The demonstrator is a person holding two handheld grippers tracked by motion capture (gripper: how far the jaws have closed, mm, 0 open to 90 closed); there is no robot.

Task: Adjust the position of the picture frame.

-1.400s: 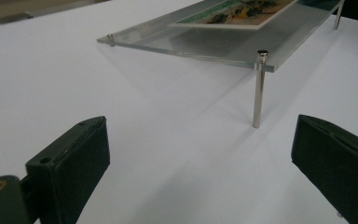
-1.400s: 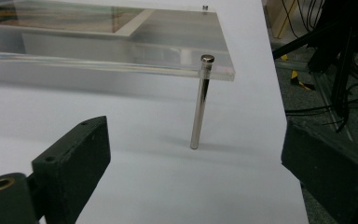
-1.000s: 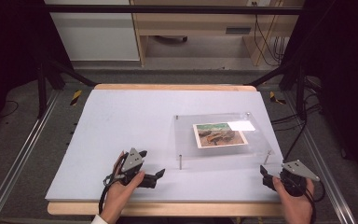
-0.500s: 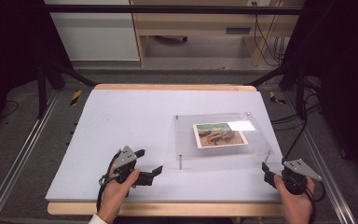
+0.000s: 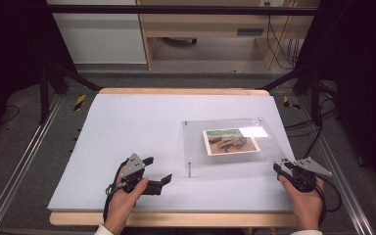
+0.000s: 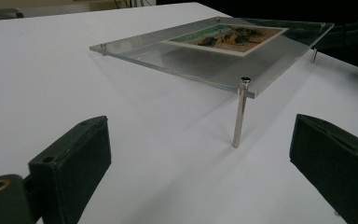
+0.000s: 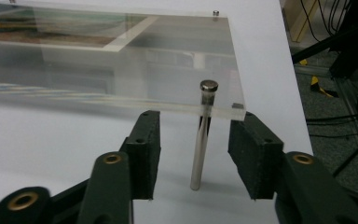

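Right gripper (image 5: 280,167) edged in toward near right corner of clear panel (image 5: 227,144), jaws just been closing, pads not yet touching upright metal leg (image 7: 202,135) between them. Left gripper (image 5: 157,172) spread wide, empty, farther from its leg (image 6: 239,114).

Left gripper (image 5: 157,171) is held low in the left hand (image 5: 127,188), jaws spread wide. Right gripper (image 5: 277,166), in the right hand (image 5: 304,196), has just been closing its jaws, still apart.
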